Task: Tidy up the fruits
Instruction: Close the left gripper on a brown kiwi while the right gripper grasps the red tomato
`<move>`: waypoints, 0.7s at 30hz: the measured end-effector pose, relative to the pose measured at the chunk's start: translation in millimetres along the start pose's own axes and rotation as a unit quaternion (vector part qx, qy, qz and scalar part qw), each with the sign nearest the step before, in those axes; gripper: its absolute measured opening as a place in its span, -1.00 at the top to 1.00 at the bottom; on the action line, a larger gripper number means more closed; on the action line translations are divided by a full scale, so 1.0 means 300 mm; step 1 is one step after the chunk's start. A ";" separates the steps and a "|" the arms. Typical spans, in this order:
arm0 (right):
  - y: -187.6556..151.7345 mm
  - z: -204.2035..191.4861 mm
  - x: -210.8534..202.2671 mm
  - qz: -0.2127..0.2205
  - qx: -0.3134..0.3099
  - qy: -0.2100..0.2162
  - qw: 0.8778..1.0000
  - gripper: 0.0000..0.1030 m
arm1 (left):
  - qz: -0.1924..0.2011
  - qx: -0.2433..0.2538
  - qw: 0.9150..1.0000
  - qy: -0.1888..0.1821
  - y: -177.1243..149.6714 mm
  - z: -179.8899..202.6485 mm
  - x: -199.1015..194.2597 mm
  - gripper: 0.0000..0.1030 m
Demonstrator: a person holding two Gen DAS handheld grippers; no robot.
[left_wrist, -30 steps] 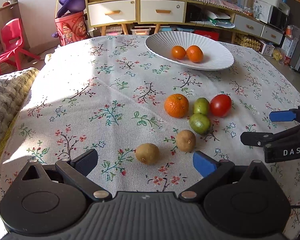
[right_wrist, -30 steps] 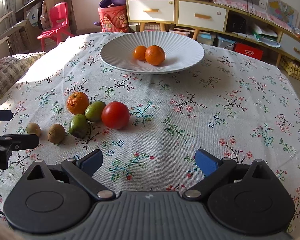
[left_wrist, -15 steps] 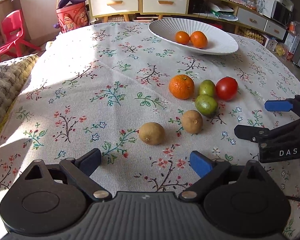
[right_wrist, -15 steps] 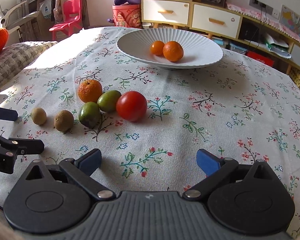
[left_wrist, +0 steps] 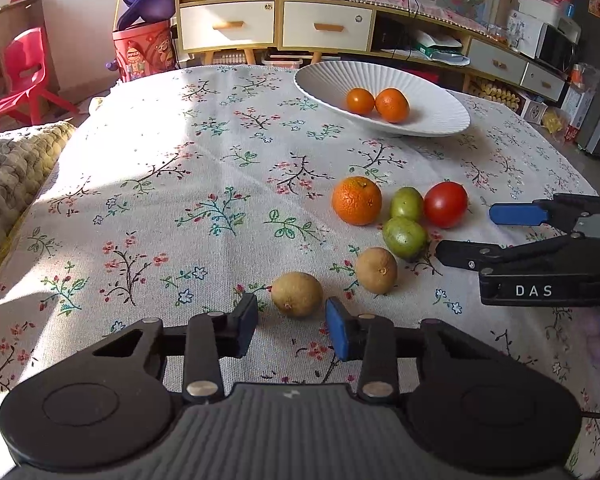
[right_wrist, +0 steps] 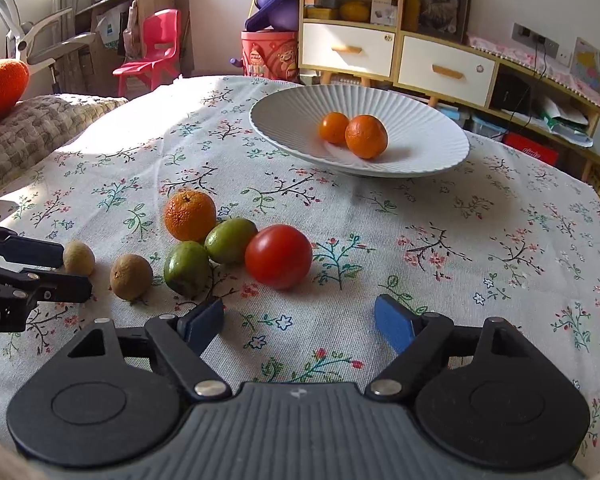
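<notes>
A white ribbed plate (left_wrist: 440,114) (right_wrist: 428,136) at the far side holds two oranges (left_wrist: 376,103) (right_wrist: 356,133). On the floral cloth lie an orange (left_wrist: 356,200) (right_wrist: 189,215), two green fruits (left_wrist: 405,226) (right_wrist: 208,254), a red tomato (left_wrist: 445,204) (right_wrist: 278,255) and two brown kiwis. My left gripper (left_wrist: 292,330) is open, its pads on either side of the near kiwi (left_wrist: 297,294) (right_wrist: 78,257), not touching it. The second kiwi (left_wrist: 376,270) (right_wrist: 131,277) lies beside it. My right gripper (right_wrist: 300,326) is open and empty, just short of the tomato.
The right gripper shows in the left wrist view (left_wrist: 540,248), the left gripper in the right wrist view (right_wrist: 24,272). A woven cushion (left_wrist: 12,164) lies off the table's left edge. Cabinets (left_wrist: 276,26), a red bucket (left_wrist: 144,54) and a red chair (left_wrist: 20,76) stand beyond.
My left gripper has moved forward to the near kiwi and its jaws have narrowed around it. My right gripper has moved closer to the tomato and narrowed a little.
</notes>
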State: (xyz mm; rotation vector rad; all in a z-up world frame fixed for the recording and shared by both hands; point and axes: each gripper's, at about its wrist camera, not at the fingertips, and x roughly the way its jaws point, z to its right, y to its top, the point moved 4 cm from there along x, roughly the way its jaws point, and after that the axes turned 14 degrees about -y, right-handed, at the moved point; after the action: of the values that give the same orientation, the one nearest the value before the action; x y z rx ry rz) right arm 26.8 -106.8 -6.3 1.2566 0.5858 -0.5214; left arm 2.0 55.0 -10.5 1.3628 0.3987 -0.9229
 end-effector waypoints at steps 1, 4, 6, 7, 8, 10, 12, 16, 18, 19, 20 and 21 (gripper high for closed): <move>0.003 0.000 0.001 0.000 0.000 0.001 1.000 -0.44 | 0.001 0.001 1.000 -0.001 0.001 0.000 0.001 0.70; 0.012 -0.007 0.005 0.001 0.000 0.006 1.000 -0.31 | 0.004 0.004 1.000 -0.002 0.004 0.003 0.005 0.77; 0.018 -0.014 0.007 0.001 -0.003 0.009 1.000 -0.25 | 0.006 0.006 1.000 -0.001 0.005 0.004 0.007 0.77; 0.021 -0.018 0.007 0.002 -0.004 0.010 1.000 -0.22 | 0.007 0.007 1.000 0.000 0.006 0.004 0.008 0.77; 0.024 -0.021 0.009 0.002 -0.005 0.010 1.000 -0.19 | 0.007 0.008 1.000 0.000 0.007 0.005 0.009 0.77; 0.027 -0.027 0.010 0.003 -0.005 0.010 1.000 -0.15 | 0.008 0.008 1.000 0.001 0.008 0.005 0.009 0.77; 0.028 -0.027 0.010 0.003 -0.006 0.010 1.000 -0.10 | 0.009 0.007 1.000 0.001 0.011 0.004 0.011 0.77; 0.041 -0.031 0.014 0.004 -0.003 0.011 1.000 0.06 | 0.011 0.003 1.000 -0.001 0.015 0.000 0.012 0.78; 0.046 -0.029 0.018 0.002 -0.002 0.013 1.000 0.13 | 0.012 0.002 1.000 0.000 0.017 -0.001 0.012 0.78; 0.047 -0.029 0.018 0.002 -0.002 0.013 1.000 0.20 | 0.012 0.001 1.000 0.000 0.018 -0.001 0.012 0.78; 0.049 -0.029 0.019 0.002 -0.003 0.014 1.000 0.27 | 0.013 0.001 1.000 0.000 0.020 -0.001 0.013 0.78; 0.050 -0.029 0.019 0.002 -0.004 0.017 1.000 0.30 | 0.014 0.001 1.000 0.001 0.023 -0.002 0.015 0.78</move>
State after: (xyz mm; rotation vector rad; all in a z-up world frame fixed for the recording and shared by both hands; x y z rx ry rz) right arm 39.7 -95.0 -1.1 1.2604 0.6128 -0.4950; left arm 10.0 53.7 -9.4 1.3680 0.3804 -0.8994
